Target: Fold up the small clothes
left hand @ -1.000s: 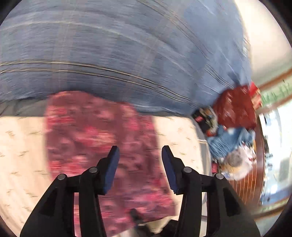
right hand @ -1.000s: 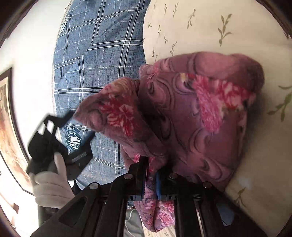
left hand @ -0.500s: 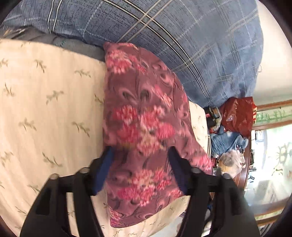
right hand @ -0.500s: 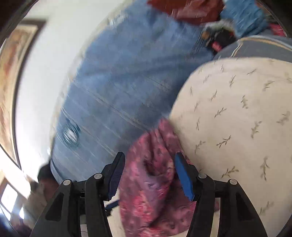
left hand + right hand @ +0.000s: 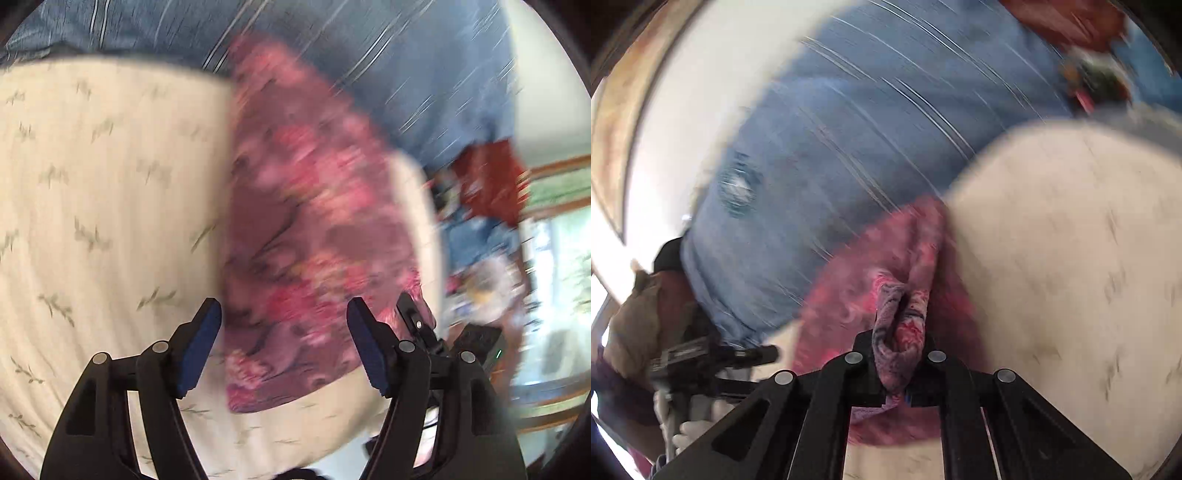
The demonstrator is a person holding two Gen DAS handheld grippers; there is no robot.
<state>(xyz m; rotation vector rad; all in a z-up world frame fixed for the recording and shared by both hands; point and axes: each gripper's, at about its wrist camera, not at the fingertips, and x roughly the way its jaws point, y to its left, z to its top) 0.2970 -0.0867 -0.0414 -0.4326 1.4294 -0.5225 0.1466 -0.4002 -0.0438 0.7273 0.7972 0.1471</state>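
Note:
A purple-pink floral garment (image 5: 314, 229) lies on the cream leaf-print bed sheet (image 5: 103, 206), its far end against a blue plaid pillow (image 5: 406, 66). My left gripper (image 5: 283, 328) is open and empty, hovering over the garment's near end. My right gripper (image 5: 899, 347) is shut on a bunched fold of the same garment (image 5: 901, 310), at its edge near the pillow (image 5: 849, 122). The right gripper's tip shows in the left wrist view (image 5: 415, 321) at the garment's right edge. Both views are motion-blurred.
A red bag (image 5: 491, 181) and a pile of blue clothes (image 5: 476, 240) sit beyond the bed at the right. The gloved hand with the left gripper shows at the lower left of the right wrist view (image 5: 690, 369). A framed picture (image 5: 613, 155) hangs on the wall.
My right gripper was open half a second ago and has shut on a fold of the garment. My left gripper stayed open and shifted a little over the garment.

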